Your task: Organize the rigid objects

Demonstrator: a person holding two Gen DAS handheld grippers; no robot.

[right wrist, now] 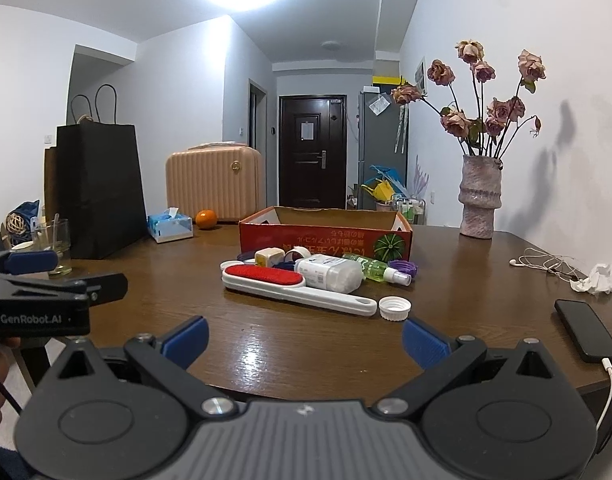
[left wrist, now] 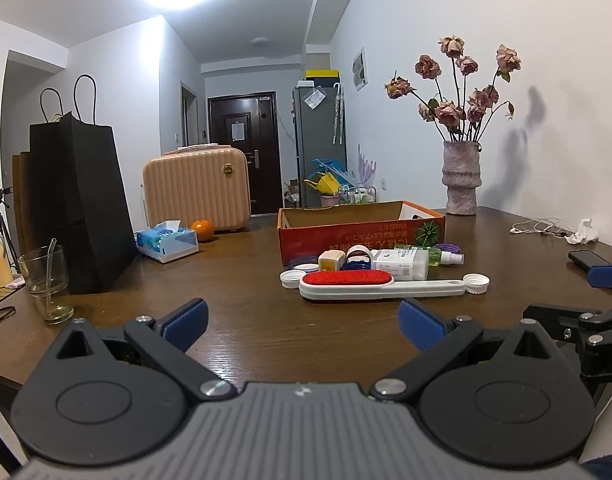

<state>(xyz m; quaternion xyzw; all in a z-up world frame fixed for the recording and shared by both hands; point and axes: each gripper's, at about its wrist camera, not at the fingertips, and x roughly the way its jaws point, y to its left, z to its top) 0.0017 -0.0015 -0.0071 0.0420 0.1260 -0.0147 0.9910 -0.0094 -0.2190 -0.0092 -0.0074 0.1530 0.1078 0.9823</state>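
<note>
hovering low over the dark wooden table, the left gripper has its fingers spread wide, nothing between them. ahead, the white-handled red lint brush lies before the red cardboard box, beside what look like bottles and caps. the right gripper gapes likewise, empty.

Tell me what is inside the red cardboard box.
From both views only the brown inner walls of the red cardboard box show above its rim. Its front wall hides the bottom, so any contents cannot be seen.
</note>
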